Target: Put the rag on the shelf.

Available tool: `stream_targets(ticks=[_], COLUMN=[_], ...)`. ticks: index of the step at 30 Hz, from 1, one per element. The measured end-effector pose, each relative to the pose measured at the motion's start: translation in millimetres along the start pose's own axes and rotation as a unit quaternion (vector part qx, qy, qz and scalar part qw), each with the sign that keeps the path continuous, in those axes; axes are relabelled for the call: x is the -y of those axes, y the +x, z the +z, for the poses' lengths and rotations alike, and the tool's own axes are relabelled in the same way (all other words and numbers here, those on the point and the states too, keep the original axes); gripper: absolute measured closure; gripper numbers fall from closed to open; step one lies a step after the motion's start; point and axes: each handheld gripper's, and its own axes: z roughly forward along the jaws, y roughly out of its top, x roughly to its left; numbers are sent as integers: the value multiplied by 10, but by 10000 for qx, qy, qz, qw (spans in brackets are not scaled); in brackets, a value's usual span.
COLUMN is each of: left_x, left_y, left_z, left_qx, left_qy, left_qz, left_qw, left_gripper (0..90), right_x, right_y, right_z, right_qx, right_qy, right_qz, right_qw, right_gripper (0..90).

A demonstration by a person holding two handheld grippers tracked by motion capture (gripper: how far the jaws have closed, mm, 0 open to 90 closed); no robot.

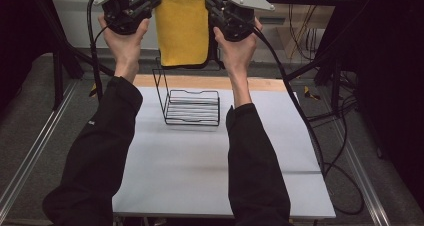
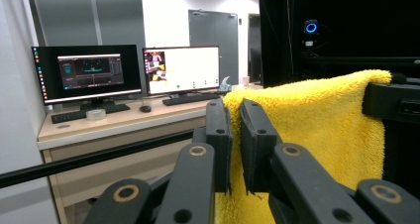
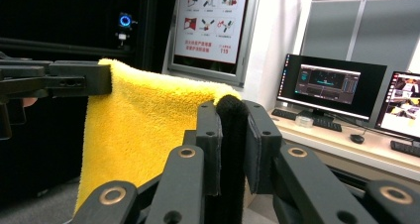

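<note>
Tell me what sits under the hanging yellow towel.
Under the yellow towel, stretched between the left gripper and right gripper, stands a black wire rack on the table. The towel's lower edge covers the top of the rack's upright frame.

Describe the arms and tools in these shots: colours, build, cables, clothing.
Both arms wear long black sleeves, hands bare. The left tool and right tool are matt black linkage bodies, each topped by a grey three-cornered plate with small dark dots. A black cable trails from each. In the gripper views the jaws are flat black pads on bars pinned with brass-coloured ringed pivots.
</note>
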Motion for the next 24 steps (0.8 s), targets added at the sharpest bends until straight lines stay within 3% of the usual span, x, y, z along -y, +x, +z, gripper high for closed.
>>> stream_targets(ticks=[14,21,24], left_x=[409,567,605], left_y=[93,72,38], left_z=[-126,-208,-236], left_qx=[218,378,430], left_qy=[296,536,530], left_qz=[-85,-33,-14], left_qw=[9993,9978,9977], left_gripper=[833,833,833], right_x=[346,520,582], right_y=[88,122,118], right_z=[11,-32,-66], right_qx=[-230,-338,-373], right_qy=[319,551,599], right_qz=[-15,23,52], right_qw=[9992,9979,9975], right_gripper=[791,790,790])
